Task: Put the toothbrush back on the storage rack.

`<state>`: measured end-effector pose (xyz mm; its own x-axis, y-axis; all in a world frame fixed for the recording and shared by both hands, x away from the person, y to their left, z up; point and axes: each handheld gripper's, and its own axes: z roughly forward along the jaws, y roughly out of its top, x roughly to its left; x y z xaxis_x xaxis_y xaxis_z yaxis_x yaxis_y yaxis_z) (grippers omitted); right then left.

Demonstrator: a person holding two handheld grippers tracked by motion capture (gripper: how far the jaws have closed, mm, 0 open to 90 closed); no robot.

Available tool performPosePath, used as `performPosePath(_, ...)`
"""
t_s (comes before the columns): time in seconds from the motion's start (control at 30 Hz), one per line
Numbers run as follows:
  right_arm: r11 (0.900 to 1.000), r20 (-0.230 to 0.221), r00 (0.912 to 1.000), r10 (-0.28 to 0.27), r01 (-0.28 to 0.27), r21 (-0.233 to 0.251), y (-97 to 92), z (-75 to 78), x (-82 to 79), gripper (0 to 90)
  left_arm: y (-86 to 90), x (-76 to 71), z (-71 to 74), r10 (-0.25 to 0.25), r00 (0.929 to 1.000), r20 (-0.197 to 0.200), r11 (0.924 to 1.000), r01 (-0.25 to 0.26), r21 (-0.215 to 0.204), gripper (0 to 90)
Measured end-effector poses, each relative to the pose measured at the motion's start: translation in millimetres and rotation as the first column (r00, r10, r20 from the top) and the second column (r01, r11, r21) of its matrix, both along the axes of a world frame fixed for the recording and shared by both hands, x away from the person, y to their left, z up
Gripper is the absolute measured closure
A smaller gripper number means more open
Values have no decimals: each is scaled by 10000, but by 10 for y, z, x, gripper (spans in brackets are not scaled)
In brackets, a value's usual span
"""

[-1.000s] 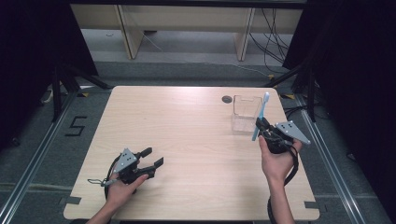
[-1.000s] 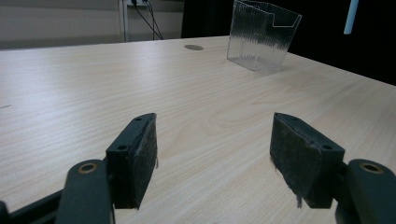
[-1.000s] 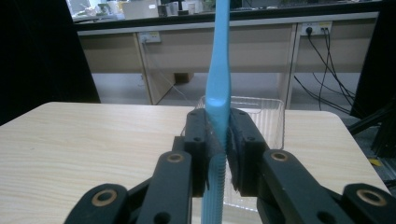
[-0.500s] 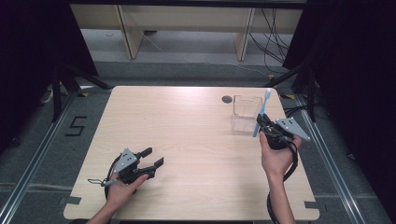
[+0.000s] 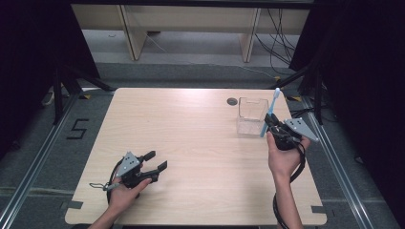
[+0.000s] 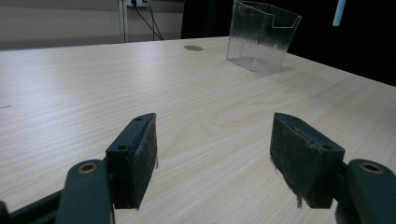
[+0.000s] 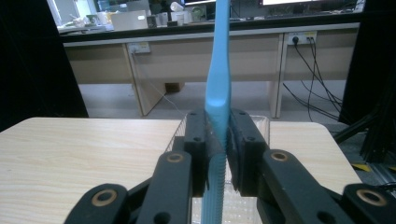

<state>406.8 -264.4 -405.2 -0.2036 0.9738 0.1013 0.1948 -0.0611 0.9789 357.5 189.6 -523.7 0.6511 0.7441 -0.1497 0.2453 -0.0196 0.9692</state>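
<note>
Right gripper [image 5: 271,125]: clamped on a blue toothbrush [image 5: 270,113]; in the right gripper view both pads pinch the handle [image 7: 217,93] at mid-length.
Change: over the last second the right hand [image 5: 282,157] has moved forward and slightly up-table. Brush was hanging at the near right corner of the clear plastic holder [image 5: 251,116]; now it sits right at the holder's right wall, head above rim level.
Meaning: looks like the approach leg of dropping the brush into the holder. Not in yet, brush is beside or just over the right edge; can't tell which from the high view.
Brush pose: near upright, slight tilt, head end up, lower end of the handle below the jaws.
Brush look: slim, flat, light blue plastic; ribbed grip section [image 7: 214,191] below the pinch, smooth neck above. Bristles not resolvable.
Holder: transparent, ribbed walls, open top with a notched front lip [image 6: 262,35]; stands at far right of the wooden table [image 5: 191,143], beside a dark round grommet [image 5: 232,101]. Appears empty.
Left gripper [image 5: 155,166]: unchanged, resting low at the near left of the table, jaws spread wide, nothing between the pads [image 6: 135,158].
Next call: shift left over the opening, then lower before releasing.
</note>
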Motion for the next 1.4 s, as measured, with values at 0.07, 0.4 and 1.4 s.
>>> performPosePath(0.07, 10000, -32, 10000, -55, 55, 42, -6, -2, 10, 794, 0, 2, 0, -5, 10000, -18, 10000, 5, -9, 315)
performPosePath(0.4, 9999, 59, 9999, -122, 122, -48, -28, 27, 56, 794, -1, 0, 0, 0, 10000, -12, 10000, 0, 0, 315)
performPosePath(1.4, 9983, 293, 9980, -568, 566, 98, -38, 73, 281, 794, 12, -12, 8, 57, 9999, -90, 9999, -57, 94, 314)
